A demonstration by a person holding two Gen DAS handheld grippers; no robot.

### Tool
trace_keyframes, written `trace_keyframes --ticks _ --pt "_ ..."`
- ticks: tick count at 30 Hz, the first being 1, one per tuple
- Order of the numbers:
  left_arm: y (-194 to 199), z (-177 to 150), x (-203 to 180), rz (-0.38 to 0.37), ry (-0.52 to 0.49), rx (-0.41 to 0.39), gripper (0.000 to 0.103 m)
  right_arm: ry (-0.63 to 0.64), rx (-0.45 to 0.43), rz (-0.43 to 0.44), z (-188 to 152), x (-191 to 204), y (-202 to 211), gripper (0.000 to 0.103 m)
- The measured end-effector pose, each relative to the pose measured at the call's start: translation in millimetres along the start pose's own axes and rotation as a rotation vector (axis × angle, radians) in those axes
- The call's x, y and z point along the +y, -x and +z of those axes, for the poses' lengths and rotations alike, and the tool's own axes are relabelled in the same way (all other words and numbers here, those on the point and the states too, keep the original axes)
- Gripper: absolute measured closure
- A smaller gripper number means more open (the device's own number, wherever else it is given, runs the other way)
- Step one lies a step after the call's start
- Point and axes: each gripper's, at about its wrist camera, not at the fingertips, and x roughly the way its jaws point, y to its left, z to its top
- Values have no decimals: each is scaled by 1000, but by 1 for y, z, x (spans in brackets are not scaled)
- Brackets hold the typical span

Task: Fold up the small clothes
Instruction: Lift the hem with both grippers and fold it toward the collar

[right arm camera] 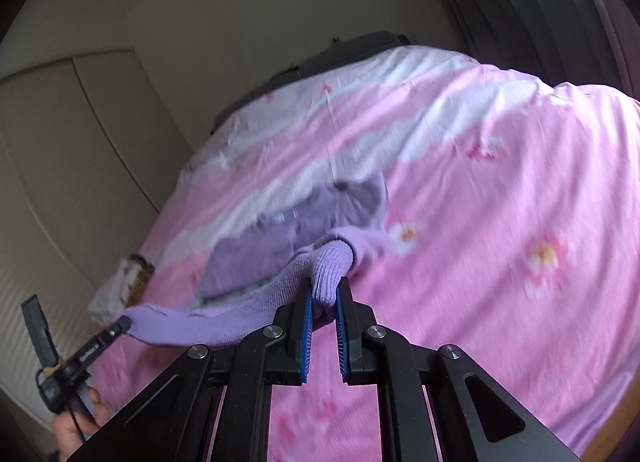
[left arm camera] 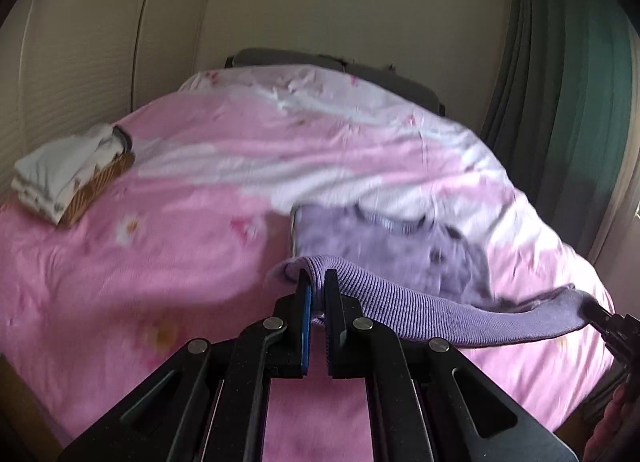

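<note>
A small purple knit garment (left arm camera: 384,246) lies on the pink flowered bed cover (left arm camera: 160,230). Its ribbed hem (left arm camera: 420,310) is lifted and stretched between both grippers. My left gripper (left arm camera: 316,282) is shut on the hem's left corner. My right gripper (right arm camera: 325,294) is shut on the hem's right corner (right arm camera: 330,266). The right gripper shows at the right edge of the left wrist view (left arm camera: 604,318); the left gripper shows at the lower left of the right wrist view (right arm camera: 120,326). The garment's body (right arm camera: 256,254) still rests on the bed.
A stack of folded pale clothes (left arm camera: 64,174) sits on a wicker item (left arm camera: 96,186) at the bed's far left. A dark headboard (left arm camera: 360,70) is behind the bed. Green curtains (left arm camera: 572,102) hang at right. A cream wardrobe (right arm camera: 60,166) stands beside the bed.
</note>
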Motion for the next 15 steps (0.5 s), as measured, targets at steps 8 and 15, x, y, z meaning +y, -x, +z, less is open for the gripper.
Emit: trace_keyframes --ticks 8,15 --pt "-83 67 -17 8 19 -6 96 -103 -23 8 63 -3 -65 92" --pt "-163 89 -24 37 1 28 96 -155 4 -13 100 -21 -137 92"
